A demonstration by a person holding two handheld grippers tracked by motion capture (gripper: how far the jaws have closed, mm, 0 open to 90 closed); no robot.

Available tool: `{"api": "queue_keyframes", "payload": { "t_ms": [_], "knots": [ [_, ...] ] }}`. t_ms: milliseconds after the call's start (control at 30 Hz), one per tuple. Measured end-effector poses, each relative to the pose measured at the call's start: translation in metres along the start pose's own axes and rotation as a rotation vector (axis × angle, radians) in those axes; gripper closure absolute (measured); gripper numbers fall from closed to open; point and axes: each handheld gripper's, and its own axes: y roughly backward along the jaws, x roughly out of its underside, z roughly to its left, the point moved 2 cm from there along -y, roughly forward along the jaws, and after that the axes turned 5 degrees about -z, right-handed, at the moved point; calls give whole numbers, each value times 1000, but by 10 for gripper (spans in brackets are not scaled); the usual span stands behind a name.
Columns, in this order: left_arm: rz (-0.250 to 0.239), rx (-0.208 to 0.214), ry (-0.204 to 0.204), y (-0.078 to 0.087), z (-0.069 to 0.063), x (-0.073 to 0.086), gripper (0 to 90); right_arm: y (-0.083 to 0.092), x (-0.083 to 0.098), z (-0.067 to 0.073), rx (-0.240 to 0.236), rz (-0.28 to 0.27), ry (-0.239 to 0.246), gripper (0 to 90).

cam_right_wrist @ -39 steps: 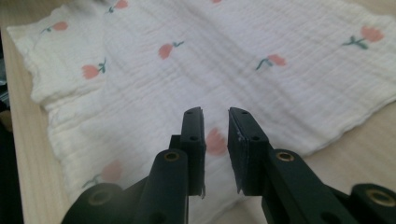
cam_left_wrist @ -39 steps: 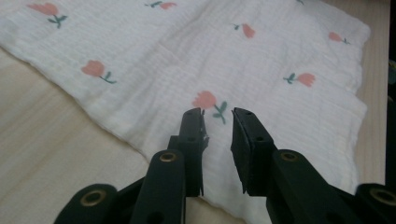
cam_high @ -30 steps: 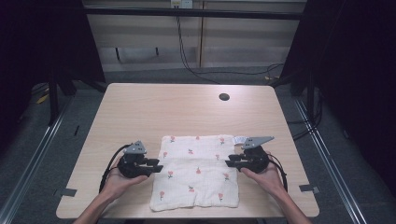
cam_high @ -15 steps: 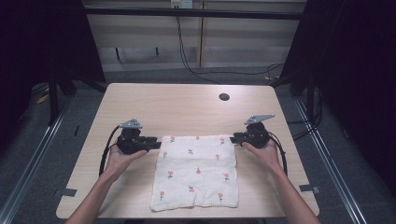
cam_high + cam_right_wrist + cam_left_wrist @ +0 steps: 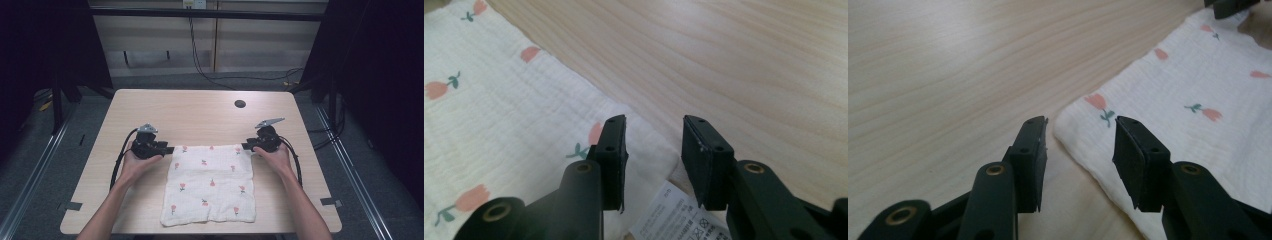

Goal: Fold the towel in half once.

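care label point(image 5: 676, 217) shows by the right tongs point(image 5: 654, 131); both tongs gape, just opened off the cloth point(image 5: 210, 182).

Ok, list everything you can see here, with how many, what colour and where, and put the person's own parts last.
Cloth: one, white with small pink tulip prints, flat on the near middle of the table.
Care label: one, white with dark print, at the cloth's far right corner.
Table: one, light wood, centre of the high view.
Hole: one, dark and round, in the tabletop toward the far right.
Cables: several, black, on the floor beyond the table.
Left hand-held gripper: one, black, jaws apart with the cloth's far left corner between them; they have just been opening.
Right hand-held gripper: one, black, jaws apart at the far right corner; also just opening.
Forearms: two, entering from the bottom.
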Motion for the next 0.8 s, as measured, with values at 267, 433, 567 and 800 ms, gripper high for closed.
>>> {"api": "queue_keyframes", "payload": {
  "t_ms": [267, 433, 567, 800],
  "knots": [
    [17, -2, 20, -9, 9, 3, 550, -2, 4, 2, 8, 13, 12, 713],
    [22, -9, 56, -19, 15, 7, 574, -1, 6, 0, -9, 14, -32, 844],
    [32, 1, 42, -26, 12, 6, 574, -1, 6, 0, -13, 14, -41, 856],
    [62, 9, -32, -38, -3, 1, 650, -1, 7, 1, -14, 8, -44, 858]
  ]
}}
